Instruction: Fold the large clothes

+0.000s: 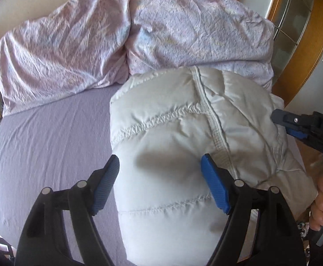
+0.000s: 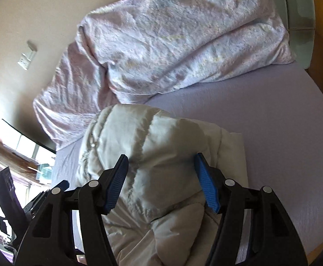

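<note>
A bed with a lilac fitted sheet (image 1: 50, 133) carried crumpled pink floral duvets (image 1: 72, 51) and, nearer, a folded white quilted puffer jacket (image 1: 172, 137). Left gripper (image 1: 160, 184) and right gripper (image 2: 161, 181) hovered above it, jaws wide, gripping nothing.

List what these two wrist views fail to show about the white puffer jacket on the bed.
- Jacket lower part: left wrist view, cut off by the bottom edge and hidden behind the left claw.
- Sleeves, zip: bundled folds hide them in both views.
- Jacket's near end: right wrist view, behind the right claw.
</note>
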`<move>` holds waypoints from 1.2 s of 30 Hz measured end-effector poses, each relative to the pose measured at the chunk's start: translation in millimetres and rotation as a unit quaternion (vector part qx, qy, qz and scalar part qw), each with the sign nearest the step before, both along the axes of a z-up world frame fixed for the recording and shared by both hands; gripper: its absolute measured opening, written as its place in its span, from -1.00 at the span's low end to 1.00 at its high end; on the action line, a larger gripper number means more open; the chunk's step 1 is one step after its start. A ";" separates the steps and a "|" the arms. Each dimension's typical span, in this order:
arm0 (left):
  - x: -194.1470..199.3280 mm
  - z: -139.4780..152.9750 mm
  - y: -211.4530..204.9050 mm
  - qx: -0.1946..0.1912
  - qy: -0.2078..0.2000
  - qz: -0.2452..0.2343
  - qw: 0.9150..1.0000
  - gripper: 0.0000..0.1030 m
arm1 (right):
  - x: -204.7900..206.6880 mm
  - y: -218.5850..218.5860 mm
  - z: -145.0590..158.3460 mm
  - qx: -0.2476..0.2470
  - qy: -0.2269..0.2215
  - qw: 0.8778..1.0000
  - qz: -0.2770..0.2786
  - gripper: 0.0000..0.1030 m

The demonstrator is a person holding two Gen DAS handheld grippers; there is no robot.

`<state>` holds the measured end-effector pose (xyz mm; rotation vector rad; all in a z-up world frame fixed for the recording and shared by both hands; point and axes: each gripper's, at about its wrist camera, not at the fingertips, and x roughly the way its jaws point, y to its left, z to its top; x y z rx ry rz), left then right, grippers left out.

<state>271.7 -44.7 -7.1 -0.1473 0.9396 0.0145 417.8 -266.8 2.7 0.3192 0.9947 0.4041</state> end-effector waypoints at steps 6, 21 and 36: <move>3.8 -3.0 -8.3 -0.004 -0.003 -0.015 1.000 0.48 | 6.1 -26.6 -12.2 0.014 0.022 0.997 -0.066 0.19; 12.3 -10.2 -32.0 -0.006 -0.001 -0.041 0.999 0.46 | 4.8 -18.8 -40.5 -0.037 0.019 0.999 -0.031 -0.65; 21.9 -2.0 -22.3 0.028 -0.027 -0.015 0.999 0.47 | 14.9 -34.5 -83.6 -0.095 0.034 0.993 -0.058 -0.73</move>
